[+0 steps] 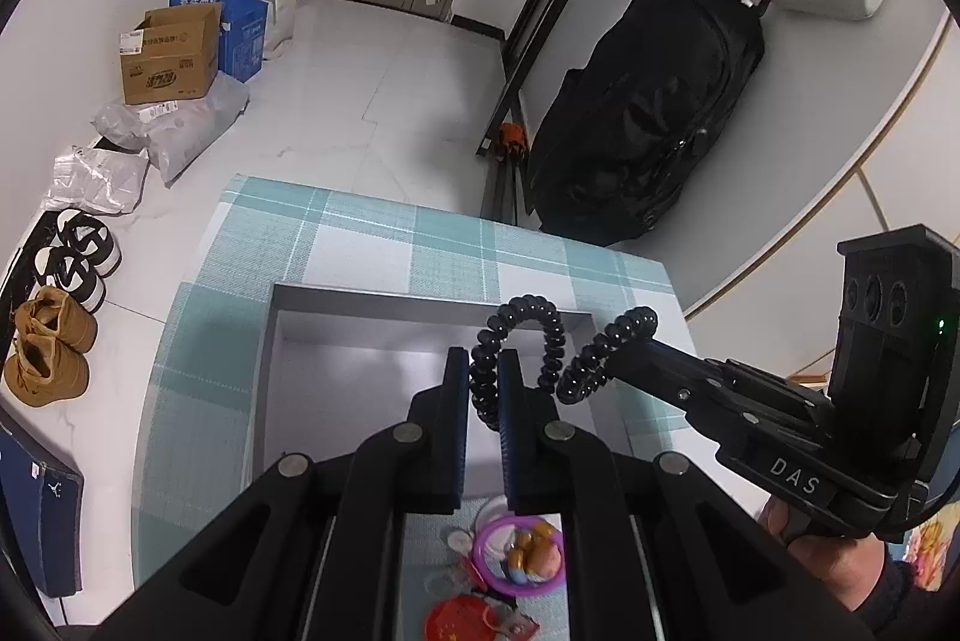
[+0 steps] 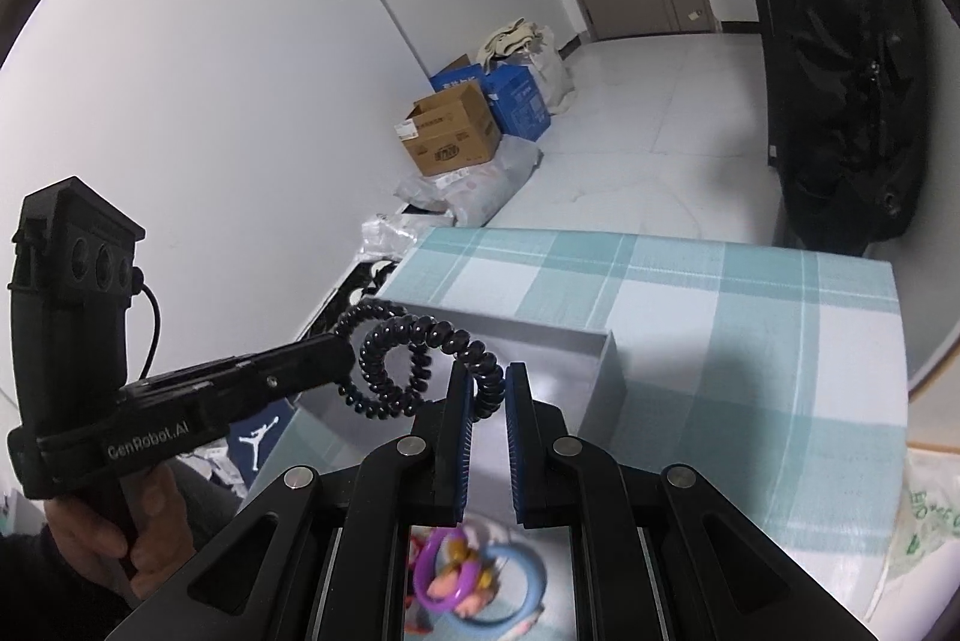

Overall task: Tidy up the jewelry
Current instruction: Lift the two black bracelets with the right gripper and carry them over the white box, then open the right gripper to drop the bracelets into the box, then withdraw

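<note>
Right under the lens, between the black linkage bars, lies a little heap of trinkets on the desk: a purple ring [image 1: 517, 557] around some amber beads, a red disc [image 1: 462, 618] beside it, and, seen from the other side, a pale blue hoop [image 2: 510, 581] touching the purple one. Just above that, the left gripper [image 1: 483, 389] has its fingers [image 1: 456, 389] clamped on one end of a black spiral hair tie [image 1: 540, 341], and the right gripper [image 2: 487, 395] has its fingers [image 2: 461, 401] pinched on the other end, so the coil hangs stretched and looped between the two, above the near edge of an open grey box [image 1: 420, 305]. The box sits on a teal plaid cloth [image 1: 360, 233] covering the desk, and looks empty where it can be seen. I'd judge the coil to be very light, springy and a bit slick: it will twist and snap back when let go, so a pinch across a single turn, as now, seems the safest hold, with the release low inside the box so it doesn't bounce out. Beyond the desk there's a black duffel bag [image 1: 648, 113] against the wall, cardboard boxes [image 1: 174, 53] and some shoes [image 1: 54, 341] on the floor.
</note>
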The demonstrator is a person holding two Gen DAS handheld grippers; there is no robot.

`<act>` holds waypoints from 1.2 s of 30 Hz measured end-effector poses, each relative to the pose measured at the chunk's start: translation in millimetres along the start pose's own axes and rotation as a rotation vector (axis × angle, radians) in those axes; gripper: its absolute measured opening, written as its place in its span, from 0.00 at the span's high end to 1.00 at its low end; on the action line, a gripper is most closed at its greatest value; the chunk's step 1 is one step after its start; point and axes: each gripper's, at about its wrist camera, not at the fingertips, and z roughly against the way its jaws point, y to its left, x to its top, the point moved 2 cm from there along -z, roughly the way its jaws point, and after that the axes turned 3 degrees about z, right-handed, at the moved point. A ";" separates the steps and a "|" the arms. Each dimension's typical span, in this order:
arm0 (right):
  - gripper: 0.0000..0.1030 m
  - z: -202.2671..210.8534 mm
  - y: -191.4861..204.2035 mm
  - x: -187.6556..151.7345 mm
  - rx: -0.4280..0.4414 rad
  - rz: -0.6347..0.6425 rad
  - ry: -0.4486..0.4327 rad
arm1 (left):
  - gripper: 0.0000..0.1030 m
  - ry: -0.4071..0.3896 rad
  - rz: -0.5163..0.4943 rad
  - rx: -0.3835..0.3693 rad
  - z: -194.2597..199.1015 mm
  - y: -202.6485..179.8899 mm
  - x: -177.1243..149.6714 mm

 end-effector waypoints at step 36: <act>0.29 33.3 -13.1 1.9 -0.051 -0.017 -0.111 | 0.44 0.012 0.022 0.063 -3.0 8.1 0.1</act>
